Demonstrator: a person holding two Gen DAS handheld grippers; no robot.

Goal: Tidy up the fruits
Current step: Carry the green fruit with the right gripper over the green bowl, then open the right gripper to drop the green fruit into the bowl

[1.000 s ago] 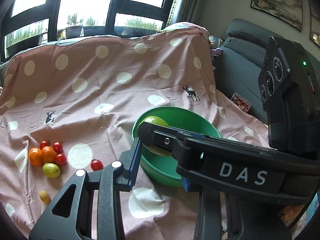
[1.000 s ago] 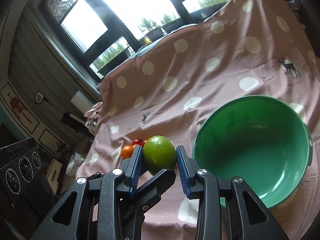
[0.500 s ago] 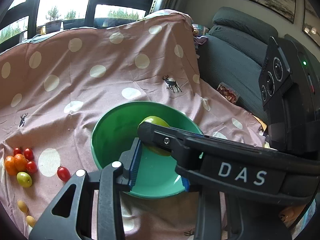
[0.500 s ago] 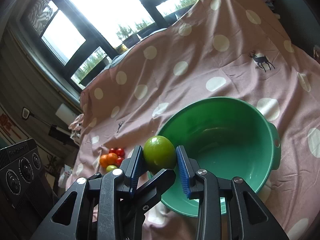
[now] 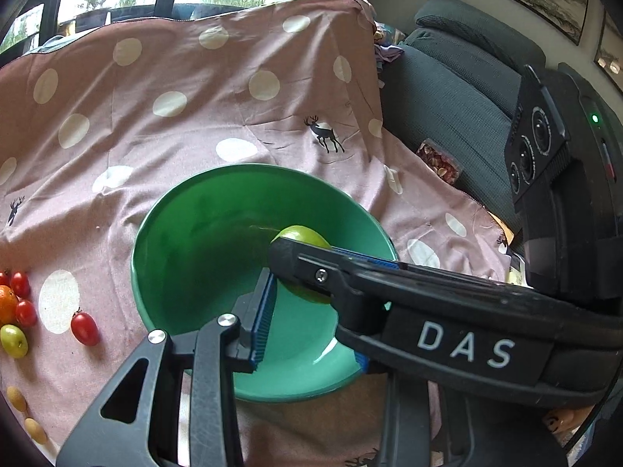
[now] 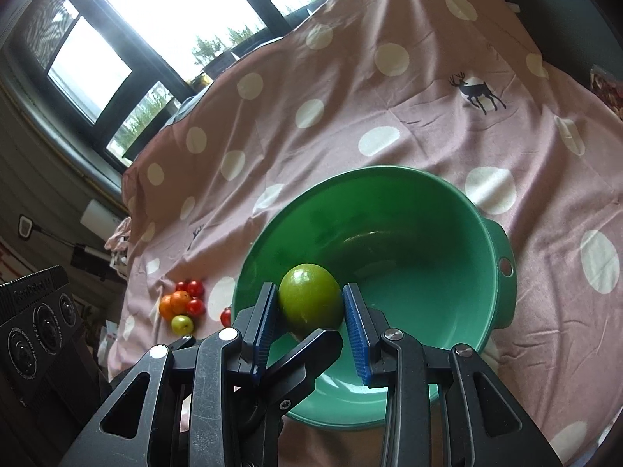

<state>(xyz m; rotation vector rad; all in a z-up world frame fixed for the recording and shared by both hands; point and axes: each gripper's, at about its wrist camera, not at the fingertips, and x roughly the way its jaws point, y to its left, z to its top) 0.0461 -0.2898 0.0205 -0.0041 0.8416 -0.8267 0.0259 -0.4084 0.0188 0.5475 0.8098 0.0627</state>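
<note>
Both views are wrist-mounted fisheyes looking forward and downward along their own fingers, close above the green bowl [image 5: 183, 233], which fills the centre of each frame. The left wrist view faces toward the dark sofa [image 5: 459, 89] at upper right; the right wrist view faces toward the windows [image 6: 128, 39] at upper left. Shared: the bowl [image 6: 447, 241], the spotted cloth [image 5: 194, 97] and the small fruit cluster [image 6: 183, 305] at left.

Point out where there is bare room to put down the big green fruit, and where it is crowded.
The green bowl is empty inside. Bare polka-dot cloth stretches beyond its far rim, around the deer print. Crowded: the cloth left of the bowl, where small tomatoes and oranges cluster. The right gripper holds the green fruit over the bowl.
</note>
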